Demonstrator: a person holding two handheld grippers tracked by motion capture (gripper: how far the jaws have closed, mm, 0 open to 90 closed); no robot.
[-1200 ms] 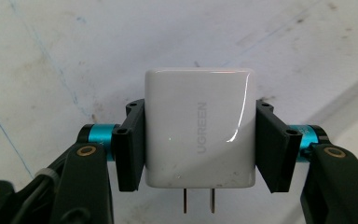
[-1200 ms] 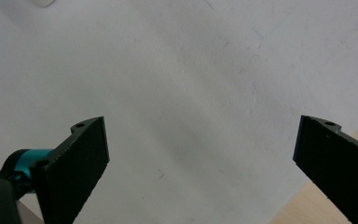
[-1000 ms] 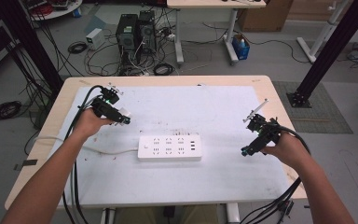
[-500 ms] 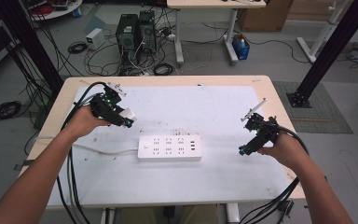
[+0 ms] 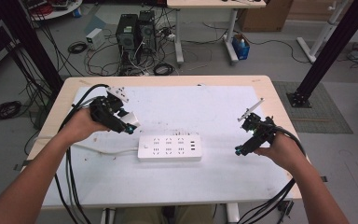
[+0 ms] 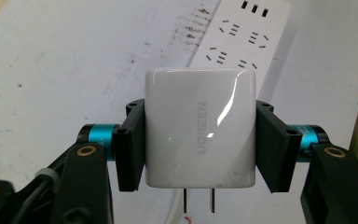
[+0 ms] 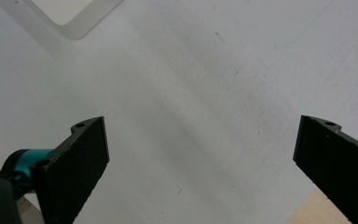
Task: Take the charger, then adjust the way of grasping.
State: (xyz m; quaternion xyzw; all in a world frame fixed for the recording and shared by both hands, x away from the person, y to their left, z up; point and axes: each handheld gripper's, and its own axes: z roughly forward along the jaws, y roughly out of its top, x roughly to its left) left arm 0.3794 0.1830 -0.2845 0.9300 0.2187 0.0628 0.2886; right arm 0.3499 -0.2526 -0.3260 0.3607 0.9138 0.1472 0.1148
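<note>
I lift left gripper (image 5: 129, 126), fingers clamped on white charger (image 6: 199, 133), off the desk (image 5: 223, 182) | power strip (image 5: 169, 148) next | right gripper (image 5: 243, 145) fingers apart, empty.

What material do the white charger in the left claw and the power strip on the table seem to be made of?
The charger looks like glossy white plastic: it shows bright reflections and grey printed letters, and its two prongs look like metal. The power strip seems to be white plastic too, with a duller, more matte look. The left claw grips the charger with black pads.
</note>
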